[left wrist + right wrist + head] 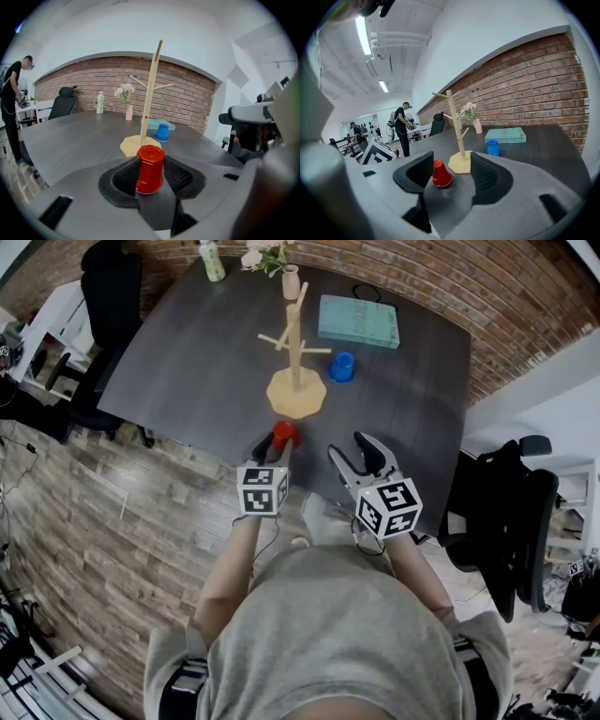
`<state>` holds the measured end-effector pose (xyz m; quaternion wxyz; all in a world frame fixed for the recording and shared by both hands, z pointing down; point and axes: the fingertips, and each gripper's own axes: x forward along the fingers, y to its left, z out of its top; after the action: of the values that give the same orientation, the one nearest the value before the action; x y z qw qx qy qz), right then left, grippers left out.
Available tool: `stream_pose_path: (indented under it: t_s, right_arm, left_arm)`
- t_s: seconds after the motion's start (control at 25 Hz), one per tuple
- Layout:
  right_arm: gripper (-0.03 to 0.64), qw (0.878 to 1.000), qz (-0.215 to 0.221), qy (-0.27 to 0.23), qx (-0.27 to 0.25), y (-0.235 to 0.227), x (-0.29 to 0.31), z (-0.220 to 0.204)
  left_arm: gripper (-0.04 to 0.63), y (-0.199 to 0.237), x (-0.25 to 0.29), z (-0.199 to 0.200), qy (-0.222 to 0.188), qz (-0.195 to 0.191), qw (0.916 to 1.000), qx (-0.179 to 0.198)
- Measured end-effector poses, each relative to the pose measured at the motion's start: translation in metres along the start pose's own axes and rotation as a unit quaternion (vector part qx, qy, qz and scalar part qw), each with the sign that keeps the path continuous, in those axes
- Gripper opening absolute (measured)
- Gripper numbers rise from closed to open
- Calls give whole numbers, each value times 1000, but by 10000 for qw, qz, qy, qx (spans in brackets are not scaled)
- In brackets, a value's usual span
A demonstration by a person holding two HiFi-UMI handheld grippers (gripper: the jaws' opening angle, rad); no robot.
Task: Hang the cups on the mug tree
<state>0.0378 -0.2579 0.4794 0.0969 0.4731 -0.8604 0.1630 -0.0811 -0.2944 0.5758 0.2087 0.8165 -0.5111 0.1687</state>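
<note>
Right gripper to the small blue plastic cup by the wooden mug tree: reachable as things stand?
Probably yes. The right gripper is open and empty, and the small blue plastic cup stands alone on bare dark table just right of the wooden mug tree, with nothing between them.

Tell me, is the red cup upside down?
Upside down: the red cup shows its closed bottom on top, wide rim on the table.
</note>
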Motion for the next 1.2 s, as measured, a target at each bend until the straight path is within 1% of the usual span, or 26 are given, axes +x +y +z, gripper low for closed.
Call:
stream_pose_path:
  t_s: [0.24,0.48,0.76,1.2]
  right_arm:
    - [241,10000,-3,-23,-11,2,-4,0]
    - [241,10000,4,-79,-32,4,-5,4]
    - [239,9999,73,-102,-51,11,-5,7]
    - [239,9998,152,-99,-113,18,-3,8]
  left_arm:
    - [156,-2,-8,12,-166,-4,9999,-43]
    - [156,1,-22,37,-477,10,9989,-22]
    - [156,13,-37,69,-763,117,9970,16]
    - [156,36,-56,129,-1351,326,9901,220]
